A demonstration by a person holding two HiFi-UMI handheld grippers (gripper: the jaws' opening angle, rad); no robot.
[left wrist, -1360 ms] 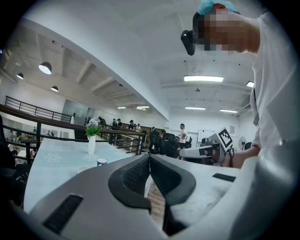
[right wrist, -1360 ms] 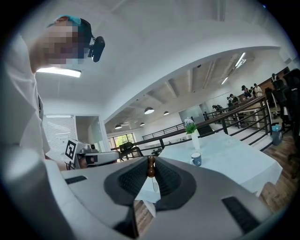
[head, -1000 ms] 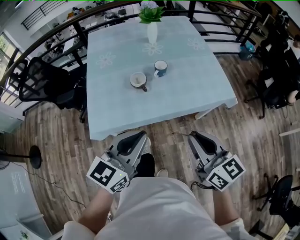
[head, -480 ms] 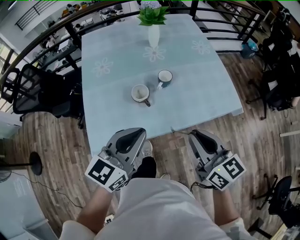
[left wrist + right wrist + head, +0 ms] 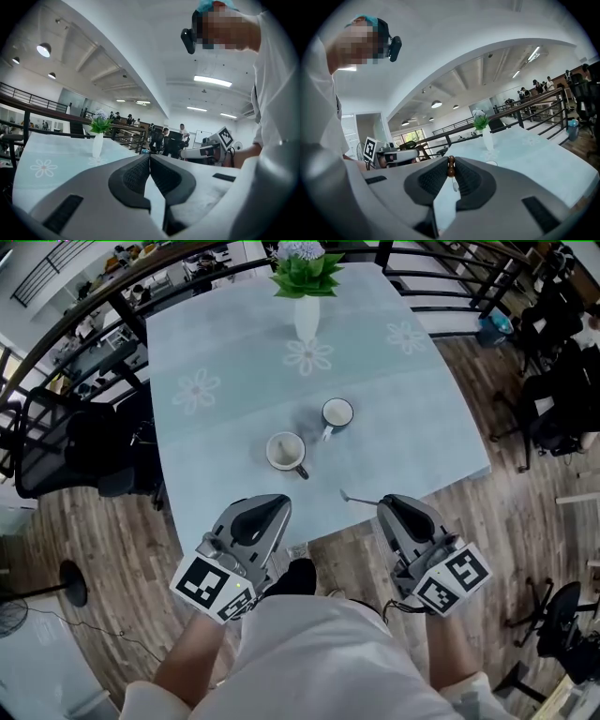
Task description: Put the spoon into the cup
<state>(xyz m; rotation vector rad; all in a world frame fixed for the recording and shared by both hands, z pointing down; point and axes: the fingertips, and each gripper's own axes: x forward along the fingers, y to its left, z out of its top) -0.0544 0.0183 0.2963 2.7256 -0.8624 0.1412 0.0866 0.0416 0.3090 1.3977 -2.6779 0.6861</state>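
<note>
Room: open office floor; wood floor is showing around a table under a pale blue cloth with flower prints, and a black railing is running behind it.
Table far end: white vase is standing upright with a green plant in it.
Cups: white cup and blue cup are sitting upright mid-table, near each other but not touching; the blue one is farther and to the right.
Person: standing at the table's near edge in a white top, holding one gripper in each hand, both pointing at the table.
Right gripper: clenching on the spoon; nothing else is in the jaws.
Spoon vs fingers: the brown handle end is sitting pinched right at the tips of the ribbed pads, between them, in the right gripper view. The thin metal part is sticking out past the tips, slanting left.
Spoon location: in the air, its free end is hanging over the table's near right edge. It is near and right of the white cup, well apart from both cups and not in either.
Left gripper: jaws are pressing together tip to tip, gripping nothing; the cloth is showing through the slit below the tips.
Gripper spacing: both are hovering side by side at the near edge, well apart, left one near-left of the white cup.
</note>
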